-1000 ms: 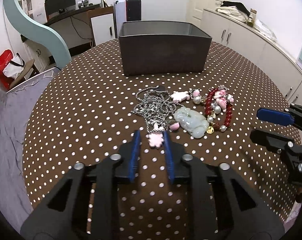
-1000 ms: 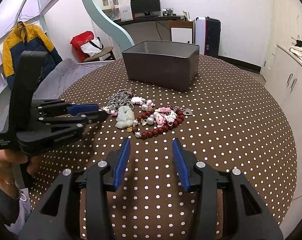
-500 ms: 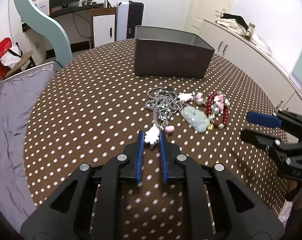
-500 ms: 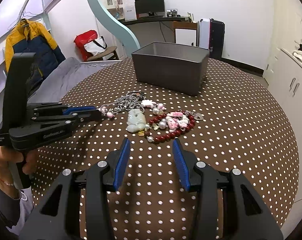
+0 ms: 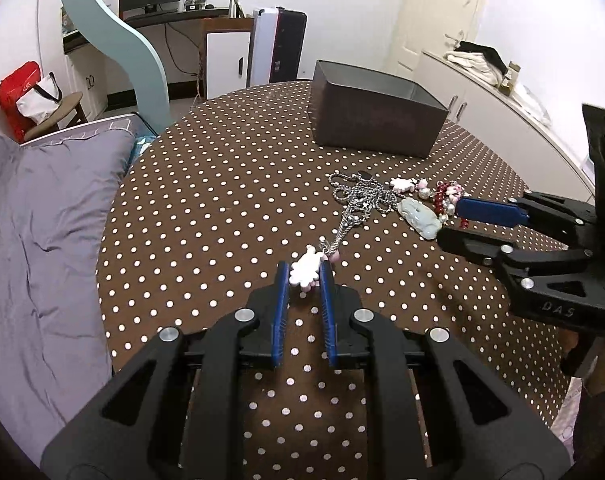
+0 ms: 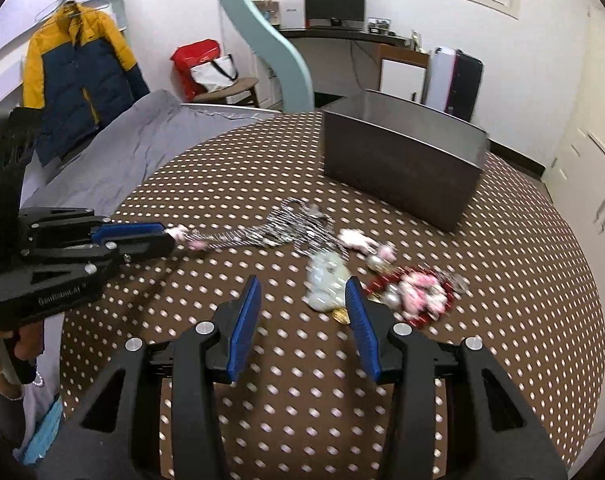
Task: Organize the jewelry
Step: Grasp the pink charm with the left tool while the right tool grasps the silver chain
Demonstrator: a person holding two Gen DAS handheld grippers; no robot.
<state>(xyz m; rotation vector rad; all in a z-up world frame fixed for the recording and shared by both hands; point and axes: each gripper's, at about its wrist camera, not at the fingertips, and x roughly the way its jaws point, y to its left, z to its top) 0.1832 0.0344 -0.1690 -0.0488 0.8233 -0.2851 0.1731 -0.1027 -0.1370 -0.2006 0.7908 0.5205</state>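
Left gripper (image 5: 304,276) is clamped on the white flower charm (image 5: 305,269); its silver chain (image 5: 352,216) trails taut to the jewelry heap beside the jade pendant (image 5: 418,216). Right gripper (image 6: 298,300) hovers unclenched over the pendant, holding nothing. Risk: the chain looks snagged, so pulling may drag the red bead bracelet (image 6: 418,298) along. Gray box (image 5: 376,112) stands beyond.
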